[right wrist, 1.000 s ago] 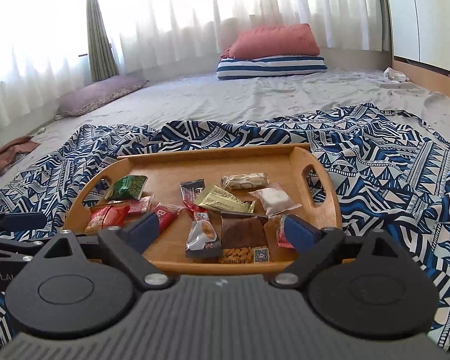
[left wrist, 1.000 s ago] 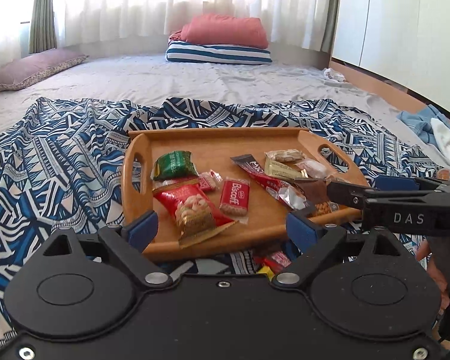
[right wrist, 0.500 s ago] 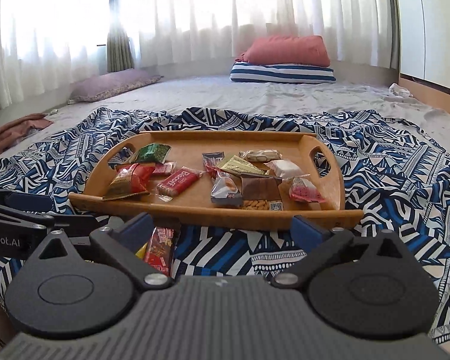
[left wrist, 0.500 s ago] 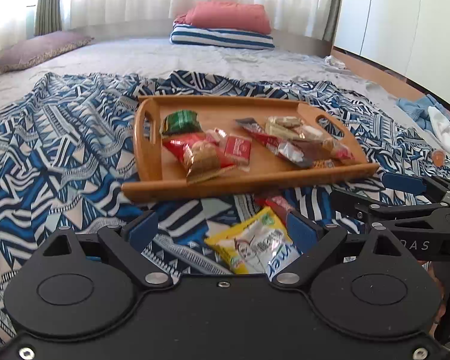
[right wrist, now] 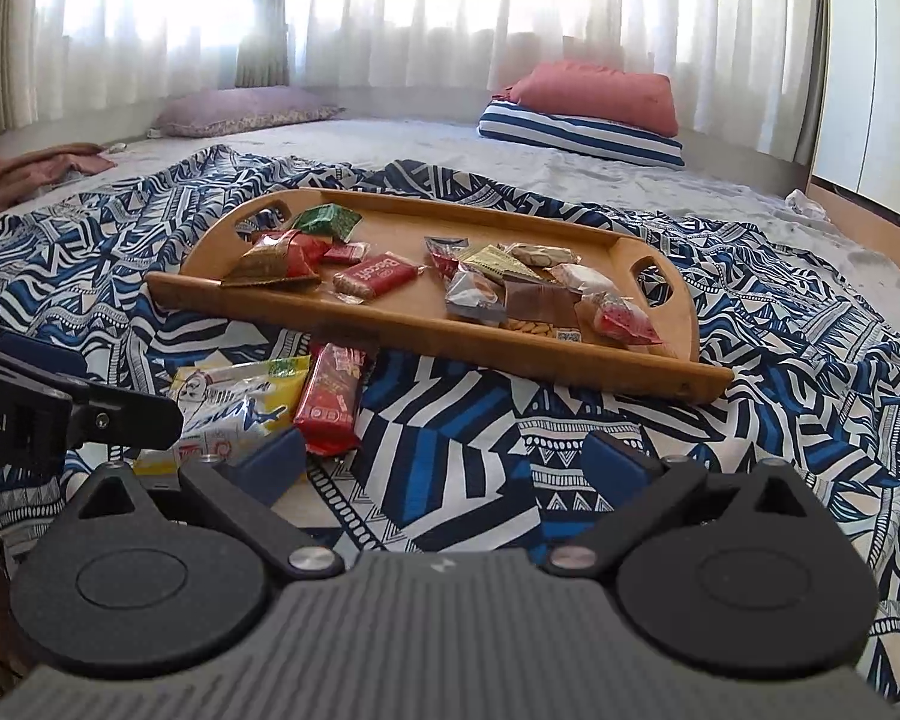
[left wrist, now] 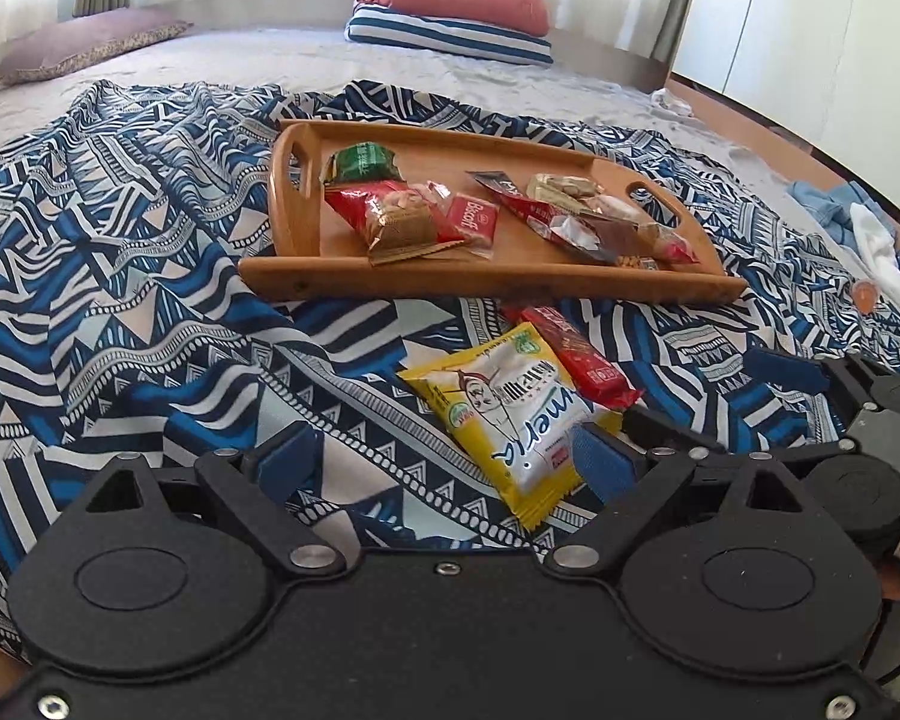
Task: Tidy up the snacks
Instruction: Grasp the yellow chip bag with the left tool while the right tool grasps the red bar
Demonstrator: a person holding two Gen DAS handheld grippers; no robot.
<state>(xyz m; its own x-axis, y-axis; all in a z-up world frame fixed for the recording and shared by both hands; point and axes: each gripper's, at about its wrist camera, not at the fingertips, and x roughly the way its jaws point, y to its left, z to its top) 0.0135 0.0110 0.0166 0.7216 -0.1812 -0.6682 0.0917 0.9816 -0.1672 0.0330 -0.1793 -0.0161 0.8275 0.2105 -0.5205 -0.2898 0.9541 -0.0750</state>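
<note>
Bare patterned blanket (right wrist: pixel 450 420) in front of right gripper (right wrist: pixel 444 459), open path up to the wooden tray (right wrist: pixel 510 354) wall. Left side blocked by yellow snack bag (left wrist: pixel 510 408) and red wafer bar (left wrist: pixel 576 354), touching; tray floor crowded, clear strip mid-tray

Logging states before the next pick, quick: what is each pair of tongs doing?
Left tongs: open, holding nothing.
Right tongs: open, holding nothing.
</note>
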